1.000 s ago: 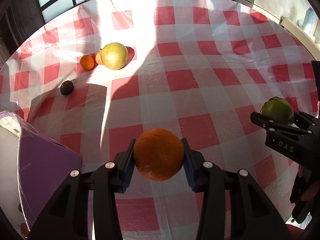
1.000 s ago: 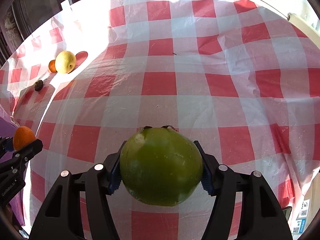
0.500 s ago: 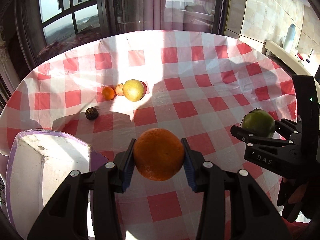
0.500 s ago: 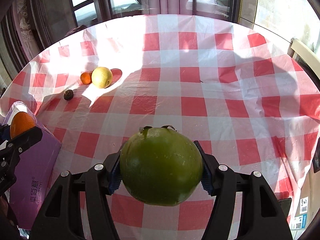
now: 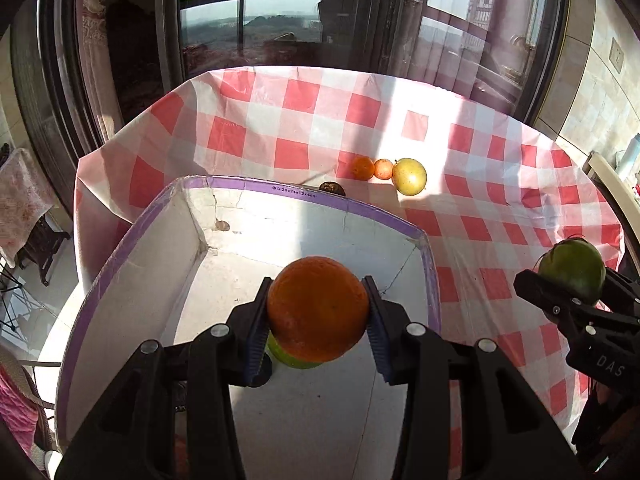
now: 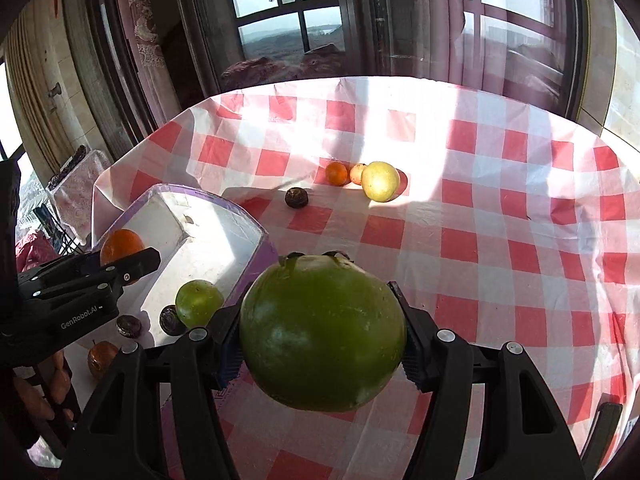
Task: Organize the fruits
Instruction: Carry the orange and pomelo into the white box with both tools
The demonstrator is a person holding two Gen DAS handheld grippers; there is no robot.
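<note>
The left gripper is clamping an orange between both pads at frame centre, holding it above the open box, which by my judgement is the collection point for the fruit. The right gripper is gripping a large green fruit the same way, at lower centre of its view, over the checked surface just right of the box wall; it appears to be waiting its turn at the box. The left view is showing only a sliver of a green fruit in the box under the orange. The right view is showing more of the box contents at lower left: a small green fruit, two dark fruits and a reddish one. Both views are showing four fruits not yet collected at upper centre: a yellow fruit, two small orange ones and a dark one.
</note>
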